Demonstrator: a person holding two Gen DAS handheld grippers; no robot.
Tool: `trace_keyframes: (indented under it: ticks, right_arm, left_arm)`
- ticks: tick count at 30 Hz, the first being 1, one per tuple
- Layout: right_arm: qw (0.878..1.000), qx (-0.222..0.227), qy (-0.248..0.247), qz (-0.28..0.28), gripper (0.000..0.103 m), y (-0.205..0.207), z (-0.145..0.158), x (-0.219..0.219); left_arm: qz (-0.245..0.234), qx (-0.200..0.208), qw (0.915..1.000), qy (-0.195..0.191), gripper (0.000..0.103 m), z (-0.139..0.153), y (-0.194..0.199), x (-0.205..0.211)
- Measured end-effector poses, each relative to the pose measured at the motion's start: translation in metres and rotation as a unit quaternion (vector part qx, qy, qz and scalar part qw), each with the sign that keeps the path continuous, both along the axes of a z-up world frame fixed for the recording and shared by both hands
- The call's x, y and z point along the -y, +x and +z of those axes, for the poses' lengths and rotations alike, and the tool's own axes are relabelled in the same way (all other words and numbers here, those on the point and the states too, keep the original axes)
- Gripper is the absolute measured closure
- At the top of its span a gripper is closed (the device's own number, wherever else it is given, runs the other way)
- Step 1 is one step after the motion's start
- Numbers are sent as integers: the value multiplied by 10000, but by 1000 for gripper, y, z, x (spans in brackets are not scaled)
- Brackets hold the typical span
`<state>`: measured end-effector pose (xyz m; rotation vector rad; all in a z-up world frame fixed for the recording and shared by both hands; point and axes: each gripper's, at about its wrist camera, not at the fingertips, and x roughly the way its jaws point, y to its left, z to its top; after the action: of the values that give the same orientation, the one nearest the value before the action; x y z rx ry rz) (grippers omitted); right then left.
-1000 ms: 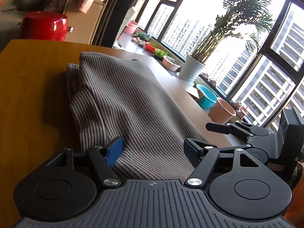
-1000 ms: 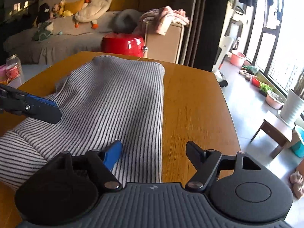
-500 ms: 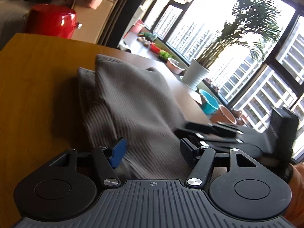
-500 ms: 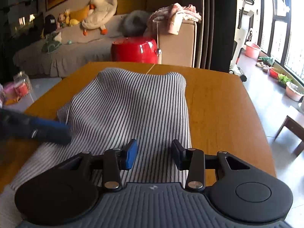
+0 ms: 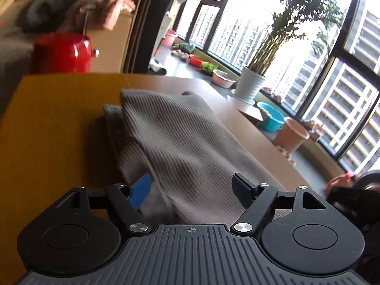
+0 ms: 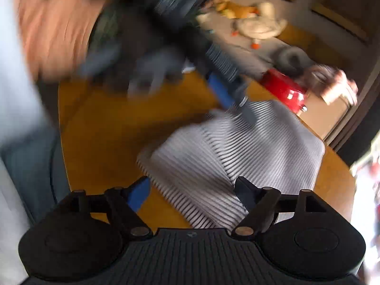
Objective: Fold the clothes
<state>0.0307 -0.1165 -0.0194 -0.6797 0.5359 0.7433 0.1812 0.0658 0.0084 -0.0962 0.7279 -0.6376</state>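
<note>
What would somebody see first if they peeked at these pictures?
Probably the striped grey garment folded in the middle of the orange-brown wooden table. Next, the shiny red pot past the table's far edge, and the tall potted plant by the bright window on the right.

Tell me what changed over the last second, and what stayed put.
Both grippers pinched partway, then their jaws have just been opening. The right gripper swung aside and rolled, now viewing the striped garment from a different side; the left gripper barely shifted. Neither grips the cloth. The garment stays folded on the wooden table; red pot unmoved.
</note>
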Motion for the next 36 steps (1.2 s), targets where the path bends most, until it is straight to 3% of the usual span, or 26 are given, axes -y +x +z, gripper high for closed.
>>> trace_keyframes:
  ticks: [1, 2, 4, 7, 9, 14, 16, 17, 18, 19, 21, 23, 27, 28, 29, 30, 34, 36]
  right_arm:
    - [9999, 57, 13, -114, 29, 3, -2, -2]
    - [9989, -168, 246, -365, 40, 14, 0, 0]
    - [9830, -1043, 1137, -999, 48, 43, 11, 17]
    - [9233, -2388, 2444, -1753, 58, 86, 20, 56]
    - [8971, -2806, 2829, -1908, 59, 96, 17, 71]
    - [8864, -2968, 2975, -1943, 59, 100, 15, 75]
    - [8916, -2902, 2898, -1919, 59, 101, 16, 69]
    - [9031, -2685, 2773, -1879, 59, 93, 19, 64]
    - [9174, -2378, 2615, -1828, 53, 81, 24, 61]
    - [9304, -2067, 2453, -1774, 50, 70, 29, 59]
    - [9611, -1165, 2013, -1492, 28, 43, 39, 53]
    - [9807, -415, 1482, -1209, 25, 22, 35, 47]
    - [9913, 462, 604, -1078, 27, 7, 8, 28]
    - [9911, 657, 459, -1066, 34, 6, 2, 22]
    - [9906, 798, 363, -1053, 53, 5, -2, 17]
    - [9898, 938, 266, -1039, 60, 4, -6, 12]
    - [9894, 612, 556, -1198, 69, 9, 3, 13]
    - [9885, 450, 688, -1267, 72, 11, 8, 17]
  left_arm:
    - [-43, 86, 9999, 73, 20, 6, -5, -2]
    - [-127, 196, 9996, 140, 17, 12, -12, -4]
    - [-417, 492, 9975, 302, 12, 26, -29, -6]
    - [-1060, 1008, 9871, 644, 8, 37, -60, -5]
    - [-1501, 1294, 9757, 931, 6, 37, -78, -1]
    - [-2098, 1696, 9448, 1860, 6, -1, -96, 34]
    - [-2081, 1850, 9374, 2091, 7, -15, -93, 49]
    - [-2032, 1879, 9368, 2140, 13, -20, -89, 55]
    - [-1993, 1816, 9399, 2097, 25, -23, -85, 56]
    - [-1958, 1738, 9433, 2040, 27, -24, -81, 57]
    - [-1927, 1444, 9547, 1746, 30, -23, -71, 52]
    - [-1845, 1186, 9640, 1503, 32, -21, -64, 45]
    - [-1556, 610, 9818, 904, 34, -16, -45, 30]
    - [-1489, 500, 9845, 784, 34, -15, -42, 26]
    - [-1425, 397, 9867, 673, 34, -14, -39, 22]
    - [-1388, 341, 9878, 619, 33, -12, -40, 18]
    - [-1302, 384, 9899, 411, 22, 9, -51, -6]
    - [-1001, 386, 9942, 117, 14, 19, -45, -24]
